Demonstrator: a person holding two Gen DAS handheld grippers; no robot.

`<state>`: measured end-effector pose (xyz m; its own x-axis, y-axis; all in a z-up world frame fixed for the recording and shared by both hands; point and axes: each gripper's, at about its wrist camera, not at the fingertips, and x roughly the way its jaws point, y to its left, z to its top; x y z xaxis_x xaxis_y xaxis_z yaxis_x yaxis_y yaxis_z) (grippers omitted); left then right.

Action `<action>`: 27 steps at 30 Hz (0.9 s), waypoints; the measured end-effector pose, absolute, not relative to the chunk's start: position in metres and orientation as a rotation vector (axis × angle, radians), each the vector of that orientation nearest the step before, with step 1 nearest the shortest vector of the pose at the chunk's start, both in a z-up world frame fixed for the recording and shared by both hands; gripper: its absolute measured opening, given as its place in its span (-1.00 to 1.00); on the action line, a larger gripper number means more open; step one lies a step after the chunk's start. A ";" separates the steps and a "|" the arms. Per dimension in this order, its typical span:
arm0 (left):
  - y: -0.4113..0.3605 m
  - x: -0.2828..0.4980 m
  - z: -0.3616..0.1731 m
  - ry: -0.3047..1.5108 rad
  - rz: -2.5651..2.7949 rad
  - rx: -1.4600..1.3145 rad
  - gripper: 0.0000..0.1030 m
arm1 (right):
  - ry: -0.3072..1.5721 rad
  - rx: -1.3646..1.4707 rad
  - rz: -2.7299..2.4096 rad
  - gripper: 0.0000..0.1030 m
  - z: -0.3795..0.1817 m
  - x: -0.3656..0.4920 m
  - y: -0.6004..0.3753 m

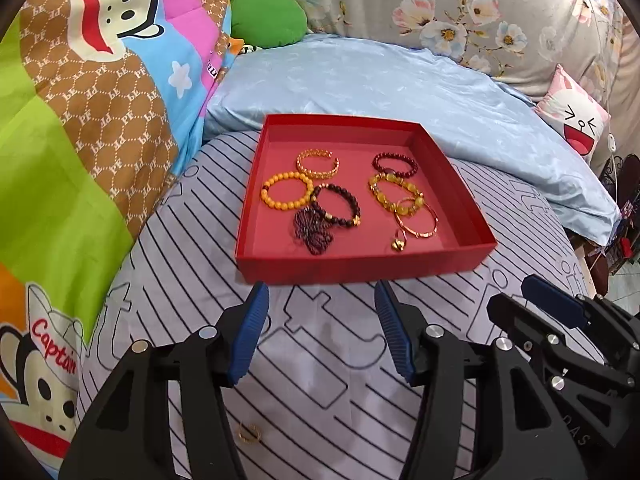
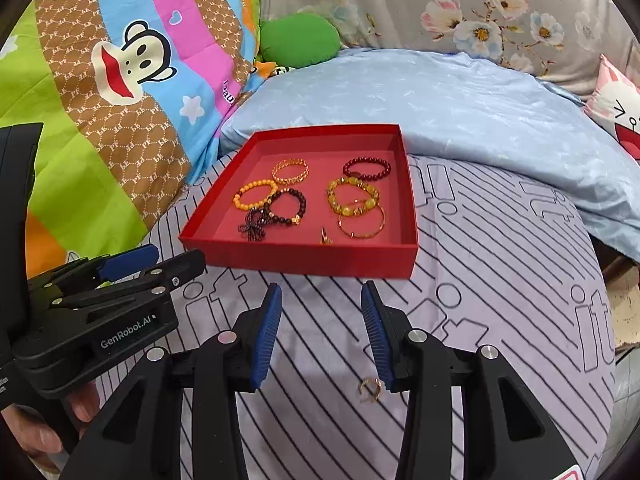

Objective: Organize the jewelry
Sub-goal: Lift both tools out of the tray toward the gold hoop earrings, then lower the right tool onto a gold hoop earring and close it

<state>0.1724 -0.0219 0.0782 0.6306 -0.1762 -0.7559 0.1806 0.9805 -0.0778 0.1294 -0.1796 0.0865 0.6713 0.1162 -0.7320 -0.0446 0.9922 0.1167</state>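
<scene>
A red tray [image 1: 360,269] [image 2: 296,258] rests on the striped bedsheet and holds several bracelets. Among them are an orange bead bracelet [image 1: 285,208], a gold cuff [image 1: 316,173], a dark bead bracelet [image 1: 340,220], a dark red one [image 1: 394,174] and a thin gold bangle [image 1: 418,234]. A dark chain [image 1: 314,234] and a small gold piece [image 1: 398,243] lie near the tray's front wall. A loose gold ring [image 2: 370,389] [image 1: 249,434] lies on the sheet close to me. My left gripper [image 1: 320,292] [image 2: 160,262] and right gripper [image 2: 321,292] [image 1: 516,296] both stand open and empty, just short of the tray.
A cartoon-print quilt [image 1: 80,140] rises on the left. A pale blue pillow [image 1: 380,80] lies behind the tray, with a green cushion [image 1: 268,20] and a floral cover beyond. A pink cartoon pillow [image 1: 576,120] sits at the right, where the bed drops off. A hand [image 2: 44,432] holds the left gripper.
</scene>
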 end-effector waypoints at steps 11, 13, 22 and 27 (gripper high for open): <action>-0.022 0.141 0.064 0.895 -0.198 0.029 0.02 | 0.864 0.108 0.080 -0.22 0.071 0.096 -0.183; -0.021 0.134 0.061 0.897 -0.194 0.032 0.02 | 0.870 0.112 0.073 -0.22 0.067 0.091 -0.186; -0.006 0.109 0.039 0.953 -0.171 0.027 0.03 | 0.934 0.144 0.024 -0.22 0.039 0.072 -0.208; 0.004 0.097 0.032 0.957 -0.146 0.018 0.09 | 0.950 0.150 0.012 -0.22 0.029 0.067 -0.213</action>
